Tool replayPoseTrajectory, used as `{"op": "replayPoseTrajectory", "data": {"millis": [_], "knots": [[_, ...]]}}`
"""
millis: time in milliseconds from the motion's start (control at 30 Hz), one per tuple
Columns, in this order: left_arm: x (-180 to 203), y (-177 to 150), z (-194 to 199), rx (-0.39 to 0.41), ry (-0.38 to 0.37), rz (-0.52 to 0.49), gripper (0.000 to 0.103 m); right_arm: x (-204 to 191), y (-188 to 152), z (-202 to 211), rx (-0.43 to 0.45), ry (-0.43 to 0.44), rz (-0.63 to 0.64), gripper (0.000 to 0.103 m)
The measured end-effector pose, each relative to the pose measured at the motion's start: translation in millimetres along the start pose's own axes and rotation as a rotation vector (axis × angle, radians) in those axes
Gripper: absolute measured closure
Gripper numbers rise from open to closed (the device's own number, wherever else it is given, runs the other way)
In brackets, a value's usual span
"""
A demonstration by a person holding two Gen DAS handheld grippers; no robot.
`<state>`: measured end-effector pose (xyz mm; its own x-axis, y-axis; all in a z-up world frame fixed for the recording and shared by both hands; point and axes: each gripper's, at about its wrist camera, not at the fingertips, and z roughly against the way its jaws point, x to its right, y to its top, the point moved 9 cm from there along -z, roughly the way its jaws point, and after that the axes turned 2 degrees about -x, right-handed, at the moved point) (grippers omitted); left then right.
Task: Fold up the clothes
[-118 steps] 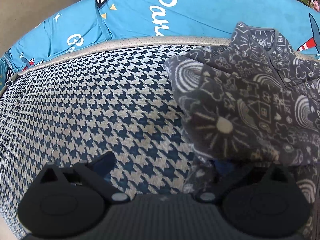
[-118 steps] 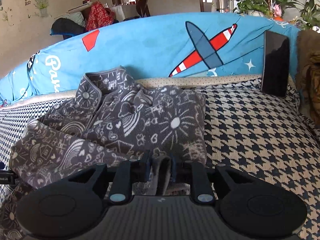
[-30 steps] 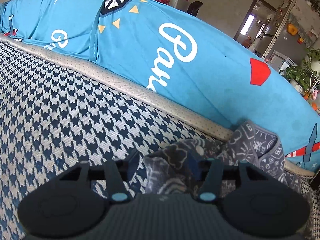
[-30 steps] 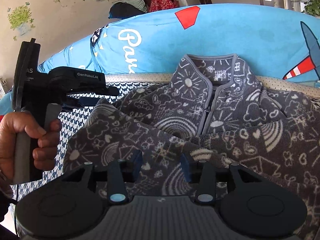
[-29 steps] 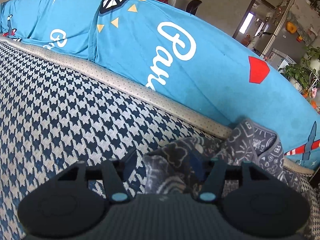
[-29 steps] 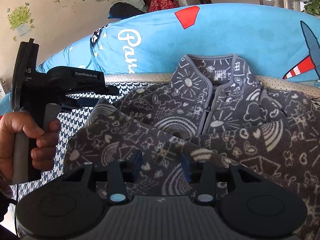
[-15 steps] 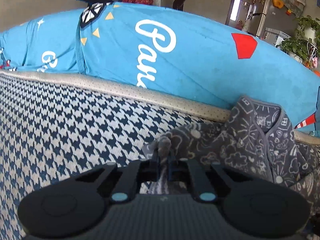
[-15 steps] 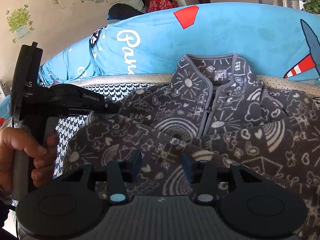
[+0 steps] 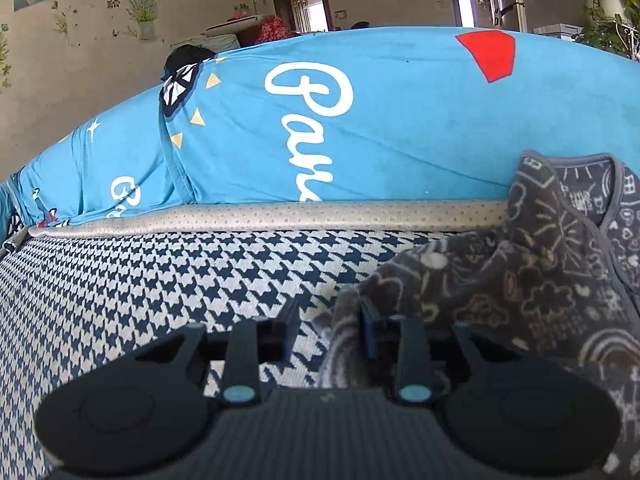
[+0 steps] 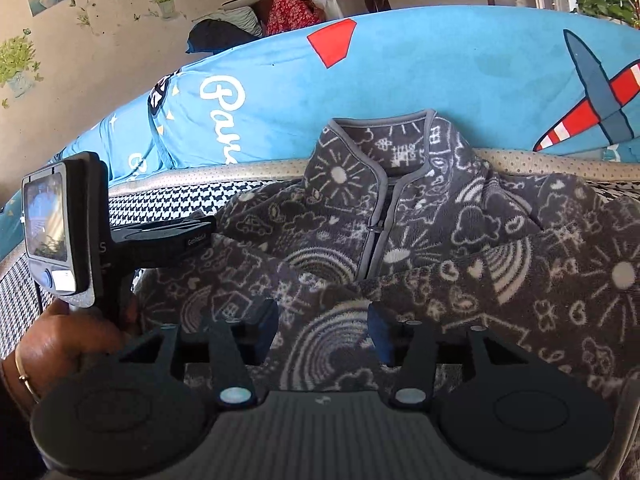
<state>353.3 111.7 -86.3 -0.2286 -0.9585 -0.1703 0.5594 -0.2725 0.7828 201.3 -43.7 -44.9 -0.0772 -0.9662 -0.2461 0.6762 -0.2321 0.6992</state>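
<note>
Half a second earlier the left gripper [image 9: 329, 322] pinched a fold of the jacket [image 10: 420, 236]; its jaws were now opening, and the cloth edge lay between the 2 fingers against the right one, clear of the left. Spread on the checked cushion [image 9: 160, 280], the jacket had its collar against the blue cover [image 9: 400, 128]. Opening too, the right gripper [image 10: 325, 326] had jacket cloth bulging between its fingers without being pinched.

Grey doodle-print jacket [image 10: 420, 240], navy-white houndstooth sofa cover [image 9: 160, 280].
</note>
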Motion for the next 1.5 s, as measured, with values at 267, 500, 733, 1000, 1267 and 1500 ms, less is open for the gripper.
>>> {"op": "replayPoseTrajectory", "data": {"millis": [267,500,733,1000,1267,1500], "knots": [[-33,5,13,-0.044,0.029,0.118,0.018,-7,-5,1,-0.006,-0.037,0.043,0.043],[-37,25,59,0.024,-0.009,0.178,0.0,-1,2,20,0.045,-0.069,0.002,0.043],[-6,12,95,-0.014,-0.113,0.077,0.0,13,-5,36,0.037,-0.141,-0.074,0.043],[16,-26,131,-0.06,-0.174,-0.036,0.0,18,-21,55,0.014,-0.185,-0.067,0.043],[29,-56,132,-0.147,-0.222,-0.063,0.0,20,-37,60,-0.026,-0.22,-0.042,0.043],[27,-80,104,-0.264,-0.204,-0.032,0.0,24,-46,48,-0.077,-0.223,-0.037,0.034]]}}
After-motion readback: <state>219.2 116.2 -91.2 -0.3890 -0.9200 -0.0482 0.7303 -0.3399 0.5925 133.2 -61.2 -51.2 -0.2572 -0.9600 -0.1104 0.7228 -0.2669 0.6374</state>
